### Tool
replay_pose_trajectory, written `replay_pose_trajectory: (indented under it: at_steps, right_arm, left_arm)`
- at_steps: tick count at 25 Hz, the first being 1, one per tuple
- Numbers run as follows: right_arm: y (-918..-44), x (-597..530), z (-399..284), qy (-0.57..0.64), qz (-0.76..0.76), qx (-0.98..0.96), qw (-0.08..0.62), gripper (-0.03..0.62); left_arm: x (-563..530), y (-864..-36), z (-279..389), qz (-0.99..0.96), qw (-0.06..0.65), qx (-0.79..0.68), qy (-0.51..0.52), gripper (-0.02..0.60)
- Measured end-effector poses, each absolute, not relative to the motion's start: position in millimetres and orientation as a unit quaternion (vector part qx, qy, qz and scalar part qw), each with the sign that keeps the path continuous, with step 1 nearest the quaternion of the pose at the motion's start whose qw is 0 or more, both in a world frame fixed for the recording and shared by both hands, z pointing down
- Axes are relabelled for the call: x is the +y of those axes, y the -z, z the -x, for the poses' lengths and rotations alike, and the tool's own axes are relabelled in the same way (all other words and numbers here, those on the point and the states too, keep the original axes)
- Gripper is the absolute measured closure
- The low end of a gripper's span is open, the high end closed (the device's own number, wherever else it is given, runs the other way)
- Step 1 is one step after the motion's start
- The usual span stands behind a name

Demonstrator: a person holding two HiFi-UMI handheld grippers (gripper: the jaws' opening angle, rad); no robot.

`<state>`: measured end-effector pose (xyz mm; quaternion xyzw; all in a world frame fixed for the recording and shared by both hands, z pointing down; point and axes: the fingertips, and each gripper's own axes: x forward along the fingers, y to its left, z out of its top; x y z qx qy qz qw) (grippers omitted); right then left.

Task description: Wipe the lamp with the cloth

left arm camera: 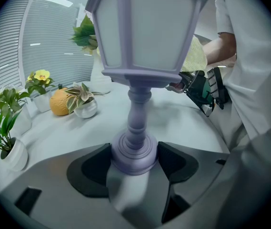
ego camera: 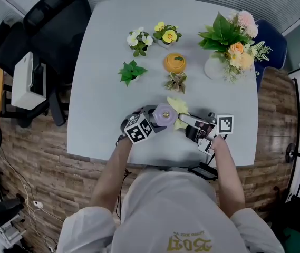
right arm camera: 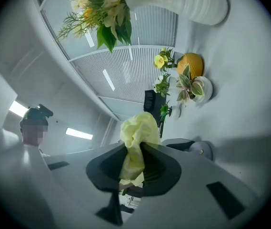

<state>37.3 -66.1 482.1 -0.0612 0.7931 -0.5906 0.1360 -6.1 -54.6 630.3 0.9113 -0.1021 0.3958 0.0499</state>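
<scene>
At the near edge of the worktop (ego camera: 99, 83), the lavender lamp (ego camera: 164, 114) stands upright, its round base clamped between the fingers of the left gripper (left arm camera: 134, 159). The right gripper (right arm camera: 134, 165) pinches a soft yellow cloth (right arm camera: 136, 136), bunched just beside the shade. The lamp looks light, rigid and top-heavy, so the low base seems the steadiest hold. The limp cloth should mould around the shade's panels.

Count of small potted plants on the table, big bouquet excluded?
4: white-flowered pot and yellow-flowered pot at the far side, green leafy pot nearer left, variegated pot just beyond the lamp. None seem hidden.
</scene>
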Motion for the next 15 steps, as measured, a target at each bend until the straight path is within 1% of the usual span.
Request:
replay_pose_trajectory:
  at_steps: [15]
  right_arm:
    - [-480,-55,-39,0.596,0.044,0.791,0.13,0.526]
  left_arm:
    - [-54,-630,5,-0.911,0.05,-0.102,-0.396,0.276]
